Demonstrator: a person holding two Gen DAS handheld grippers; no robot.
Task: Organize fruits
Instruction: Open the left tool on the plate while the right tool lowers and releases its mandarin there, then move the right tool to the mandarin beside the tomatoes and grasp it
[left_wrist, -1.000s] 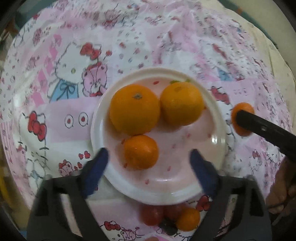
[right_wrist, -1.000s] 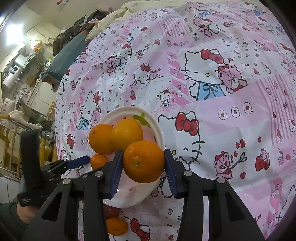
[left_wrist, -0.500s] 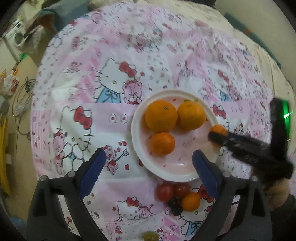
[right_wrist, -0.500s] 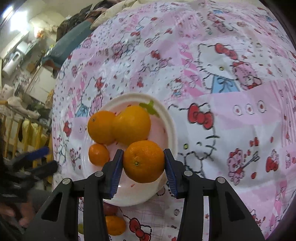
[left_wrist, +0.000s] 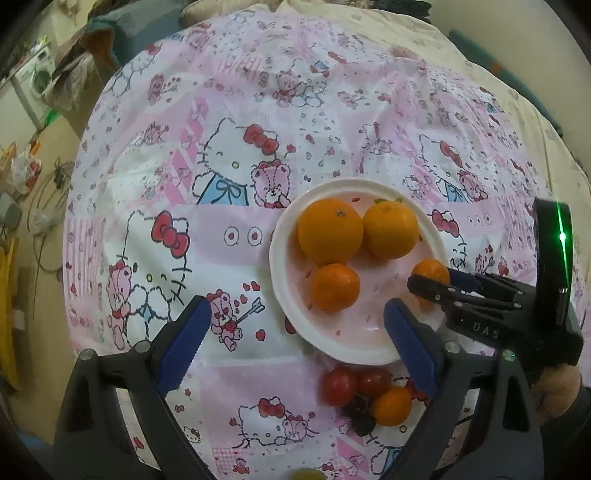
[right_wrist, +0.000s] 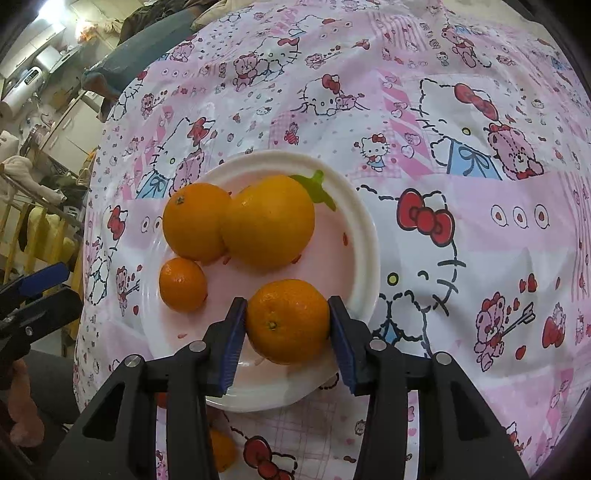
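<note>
Over the plate, the right claw grips an orange (left claw gapes empty).

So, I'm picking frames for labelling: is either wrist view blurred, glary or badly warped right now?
Left wrist view: sharp at the plate, with a soft sheen on the tablecloth, a green light streak beside the right gripper, and strong fisheye bending with dark corners. Right wrist view: the held orange is crisp, a bright lamp flares at the top left, and the edges curve just as much.
</note>
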